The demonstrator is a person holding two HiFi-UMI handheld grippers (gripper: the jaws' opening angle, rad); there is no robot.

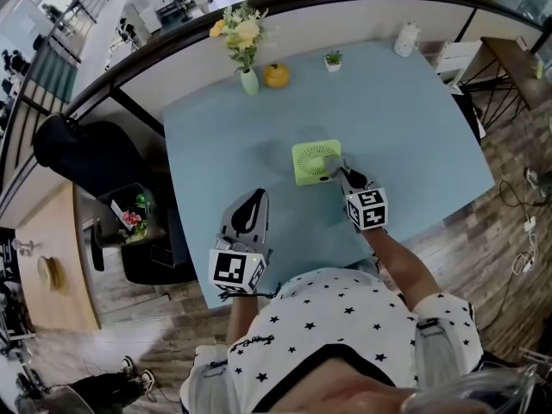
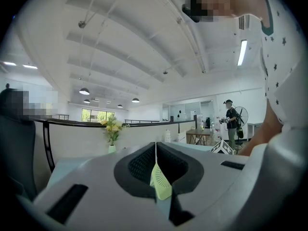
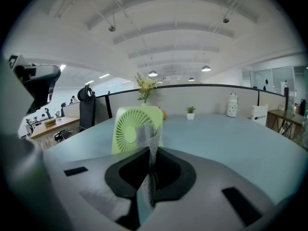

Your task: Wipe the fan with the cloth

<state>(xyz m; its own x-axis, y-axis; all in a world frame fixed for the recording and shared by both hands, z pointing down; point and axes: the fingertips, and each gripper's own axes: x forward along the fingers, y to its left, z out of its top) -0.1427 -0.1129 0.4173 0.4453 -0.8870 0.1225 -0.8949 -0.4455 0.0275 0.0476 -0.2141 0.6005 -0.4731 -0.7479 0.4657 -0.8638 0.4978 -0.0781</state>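
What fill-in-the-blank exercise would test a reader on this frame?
1. The fan on the table is coloured ____.
2. The right gripper is shut on a grey ____.
3. The left gripper, jaws shut, holds ____.
Missing words: green; cloth; nothing.

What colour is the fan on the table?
The fan is light green, grille included; the right gripper view shows it best.

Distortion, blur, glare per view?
Head view: heavy fisheye, table edges bow, even light. Left gripper view: black round vignette, bright ceiling strip light. Right gripper view: same vignette, cloth at the jaws soft, fan behind sharper.
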